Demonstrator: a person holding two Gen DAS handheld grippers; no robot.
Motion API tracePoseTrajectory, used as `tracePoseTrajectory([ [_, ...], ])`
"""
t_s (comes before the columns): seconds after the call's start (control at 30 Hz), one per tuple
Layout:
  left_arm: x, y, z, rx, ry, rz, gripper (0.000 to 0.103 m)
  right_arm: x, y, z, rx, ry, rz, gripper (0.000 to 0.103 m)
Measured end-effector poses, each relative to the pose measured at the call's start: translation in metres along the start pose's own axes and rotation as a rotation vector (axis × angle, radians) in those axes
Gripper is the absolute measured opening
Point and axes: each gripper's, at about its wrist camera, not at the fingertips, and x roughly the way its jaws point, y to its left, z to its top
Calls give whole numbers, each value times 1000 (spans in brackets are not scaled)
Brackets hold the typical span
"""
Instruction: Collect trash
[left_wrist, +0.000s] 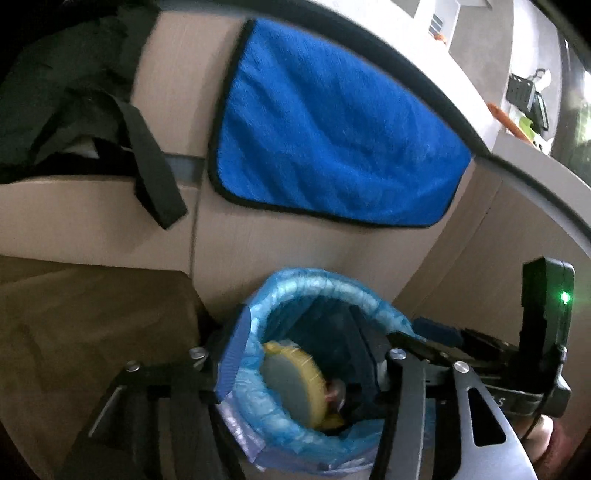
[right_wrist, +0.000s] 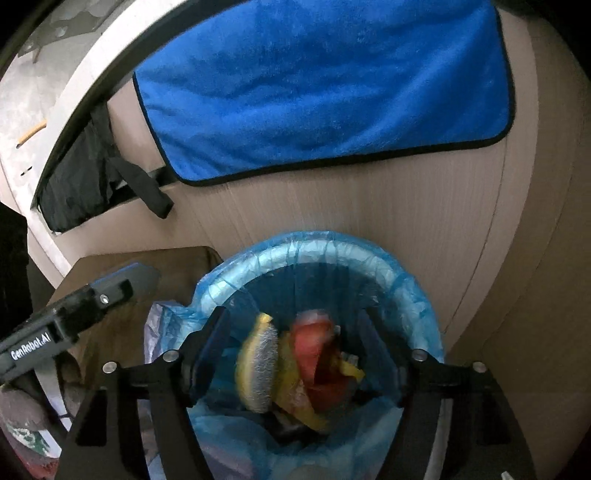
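Your left gripper (left_wrist: 299, 363) is a black linkage frame with round silver pivot screws at each joint and a blue ribbed pad on the inner face of one finger (left_wrist: 232, 354). From the right wrist camera its body reads as a long black bar printed with white "GenRobot.AI" lettering, a small silver screw near its tip. Your right gripper (right_wrist: 295, 365) is built alike: black arms, silver screws, a blue-faced finger (right_wrist: 207, 354). In the left wrist view it carries an upright black module with a green light.
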Motion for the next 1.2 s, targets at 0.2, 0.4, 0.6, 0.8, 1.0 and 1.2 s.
tracePoseTrajectory([
  [0.2,-39,6,-10,3,-21,81,80,-31,9,-13,6,-26,-21,69],
  [0.4,-116,6,-44,53,-46,181,82,-82,44,-44,-45,-74,-45,69],
  [0.6,-196,-8,-94,146,-26,254,83,-136,96,-87,-134,-119,-87,69],
  [0.8,-260,-24,-133,176,-58,474,83,-182,137,-139,-89,-130,-42,75],
  [1.0,-302,-28,-168,206,-53,559,83,-202,179,-178,-110,-145,-31,80],
  [1.2,-338,-26,-177,164,-138,586,83,-217,209,-198,-107,-191,-14,80],
])
